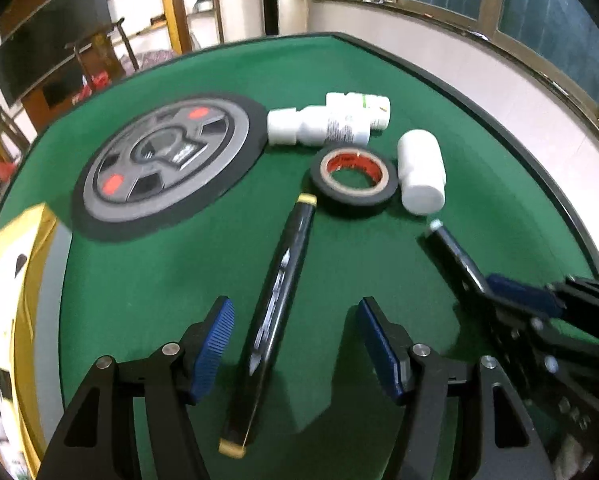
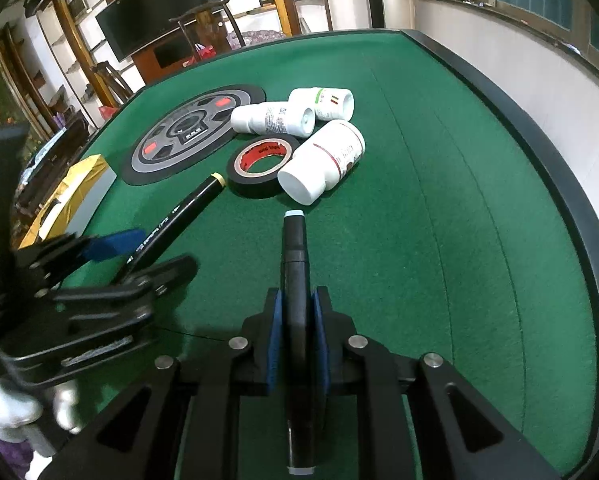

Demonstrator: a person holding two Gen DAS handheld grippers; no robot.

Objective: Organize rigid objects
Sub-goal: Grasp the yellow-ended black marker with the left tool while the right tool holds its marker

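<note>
We're hovering the left gripper (image 1: 295, 344) over the yellow-capped marker (image 1: 275, 312) lying on the green table (image 1: 379, 80), fingers spread wide with the marker between them but not touching either pad, its long axis running from about 6 to 12 o'clock in the left wrist view, roughly in line with the fingers. Our right gripper (image 2: 297, 334) is pinching the blue-capped marker (image 2: 295, 264) tight, pointing at 12 toward the tape roll (image 2: 261, 164) and white bottles (image 2: 323, 160), so the left hand's clearly the nearer one for this grab.

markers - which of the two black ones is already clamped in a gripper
The blue-capped marker, pinched between the shut right gripper. The yellow-capped marker lies on the table between the open left gripper.
</note>
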